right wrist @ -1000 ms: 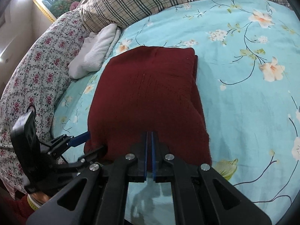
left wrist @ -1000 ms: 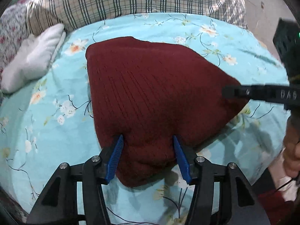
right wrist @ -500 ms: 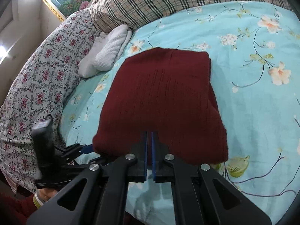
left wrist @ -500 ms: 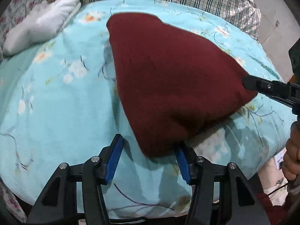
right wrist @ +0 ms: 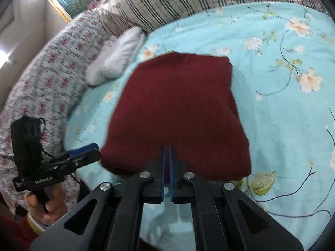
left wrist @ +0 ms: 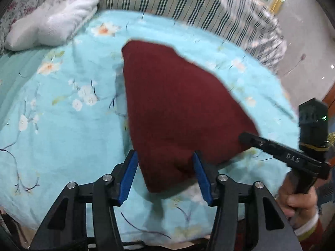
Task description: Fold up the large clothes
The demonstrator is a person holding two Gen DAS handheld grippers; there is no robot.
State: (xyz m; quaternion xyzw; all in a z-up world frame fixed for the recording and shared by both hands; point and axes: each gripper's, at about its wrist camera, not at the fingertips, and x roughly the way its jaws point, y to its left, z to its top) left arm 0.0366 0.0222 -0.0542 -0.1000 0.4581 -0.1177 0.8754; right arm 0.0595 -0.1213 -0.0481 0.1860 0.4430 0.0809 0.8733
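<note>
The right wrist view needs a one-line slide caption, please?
Right tool shut at the near edge of a folded red sweater on a floral bed.

My left gripper has its blue-padded jaws spread wide apart, pointing forward and slightly down. My right gripper has its jaws drawn together to a thin slit, fabric pinched at the tips. From the left camera I see the right tool reaching in from the right side, my right hand wrapped round its handle. From the right camera my left hand grips the other handle low on the left
</note>
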